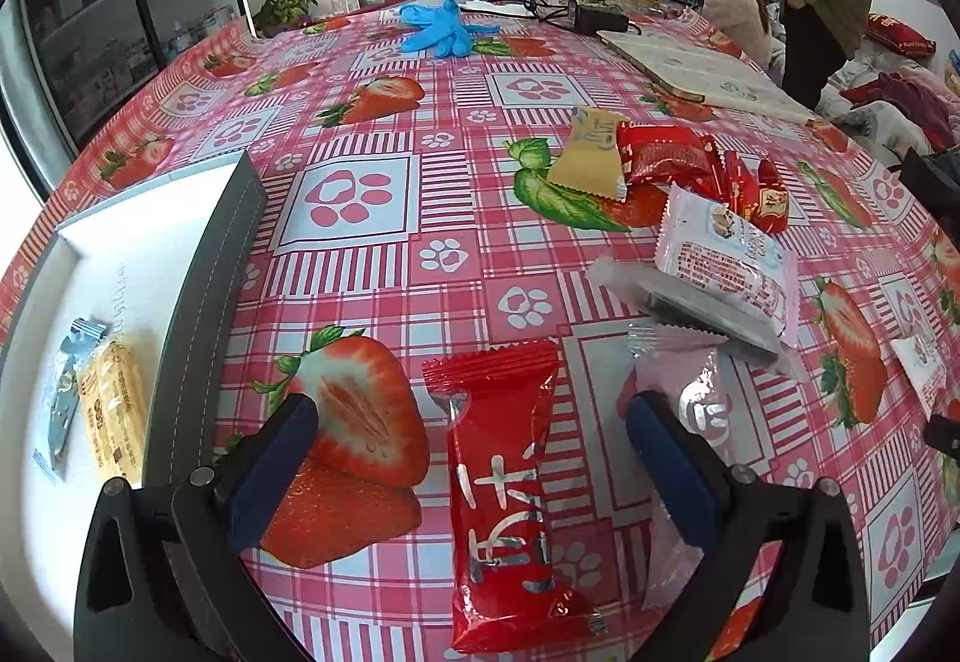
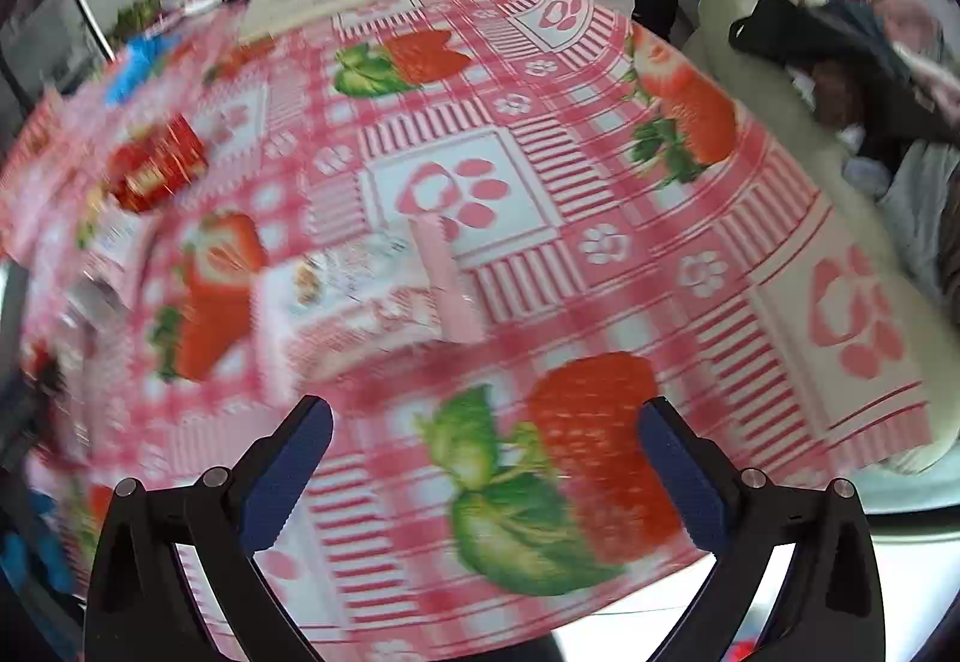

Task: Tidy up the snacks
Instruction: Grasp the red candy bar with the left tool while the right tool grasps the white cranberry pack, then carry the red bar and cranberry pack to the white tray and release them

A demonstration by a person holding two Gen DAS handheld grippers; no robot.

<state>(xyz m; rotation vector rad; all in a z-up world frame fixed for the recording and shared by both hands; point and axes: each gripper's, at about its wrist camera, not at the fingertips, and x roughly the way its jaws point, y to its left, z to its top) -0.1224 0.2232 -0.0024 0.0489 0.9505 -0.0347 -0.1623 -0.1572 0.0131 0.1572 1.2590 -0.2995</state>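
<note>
Left wrist view: the left gripper (image 1: 471,458) stands wide, jaws empty, over a red packet (image 1: 504,488) at lower centre. The packet lies flat on the tablecloth (image 1: 384,134) between the two fingers, touching neither; its long axis runs up the frame, roughly along the fingers and crosswise to their closing line. A tray (image 1: 198,302) at left already holds two snacks; more packets lie at right. Right wrist view, blurred: the right gripper (image 2: 483,473) is likewise wide and empty over bare cloth, a white packet (image 2: 354,290) lying above it toward the left. The left gripper appears nearer a pick.
</note>
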